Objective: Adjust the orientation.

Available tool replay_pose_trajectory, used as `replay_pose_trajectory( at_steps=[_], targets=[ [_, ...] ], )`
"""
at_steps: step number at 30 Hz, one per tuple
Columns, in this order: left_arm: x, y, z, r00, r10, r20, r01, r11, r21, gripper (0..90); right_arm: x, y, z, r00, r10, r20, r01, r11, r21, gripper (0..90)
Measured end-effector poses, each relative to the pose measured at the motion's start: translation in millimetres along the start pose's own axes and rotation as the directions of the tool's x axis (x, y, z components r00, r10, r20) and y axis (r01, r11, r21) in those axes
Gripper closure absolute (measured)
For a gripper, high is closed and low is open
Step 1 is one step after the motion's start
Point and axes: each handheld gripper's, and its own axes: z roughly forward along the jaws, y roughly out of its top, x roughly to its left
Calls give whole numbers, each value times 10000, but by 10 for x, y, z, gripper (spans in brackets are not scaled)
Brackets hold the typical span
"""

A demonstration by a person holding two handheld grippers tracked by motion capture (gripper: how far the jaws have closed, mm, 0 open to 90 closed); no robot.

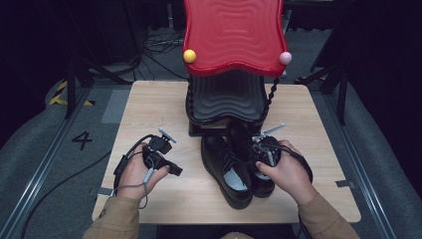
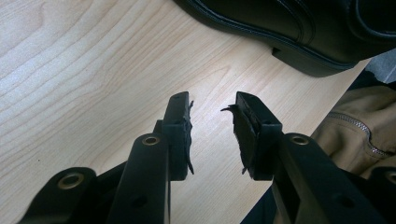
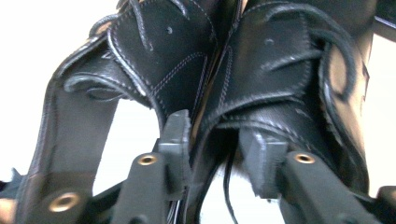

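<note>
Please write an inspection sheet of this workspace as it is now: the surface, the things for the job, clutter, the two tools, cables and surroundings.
Surface: light wooden table, bare wood around the items.
Job's things: pair of black lace-up shoes side by side near the table's front; two-tier shoe rack behind them, red upper shelf, black lower shelf.
Clutter: nothing seen.
Left tool: jaws apart over bare wood, holding nothing.
Right tool: at the shoes' openings, jaws astride the right shoe's inner collar; firm grip cannot be told.
Cables: one trails from the left tool; more lie on the floor behind the table.
Surroundings: grey floor, dark stands, a painted 4.
</note>
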Motion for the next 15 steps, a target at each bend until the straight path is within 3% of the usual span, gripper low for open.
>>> replay_pose_trajectory(
  at_steps=[5, 11, 15],
  targets=[
    [1, 15, -3, 10000, 61, 19, -61, 10000, 17, 668, -7, -27, -129, 9988, 338, -359, -337, 9994, 33, 561],
    [-23, 58, 20, 9999, 163, 23, -163, 9998, 86, 668, 80, -89, -281, 9979, 518, -382, -519, 9986, -22, 494],
    [-24, 68, 34, 9997, 228, 40, -229, 9997, 121, 667, 138, -92, -216, 9979, 524, -387, -523, 9986, 45, 443]
  ],
)
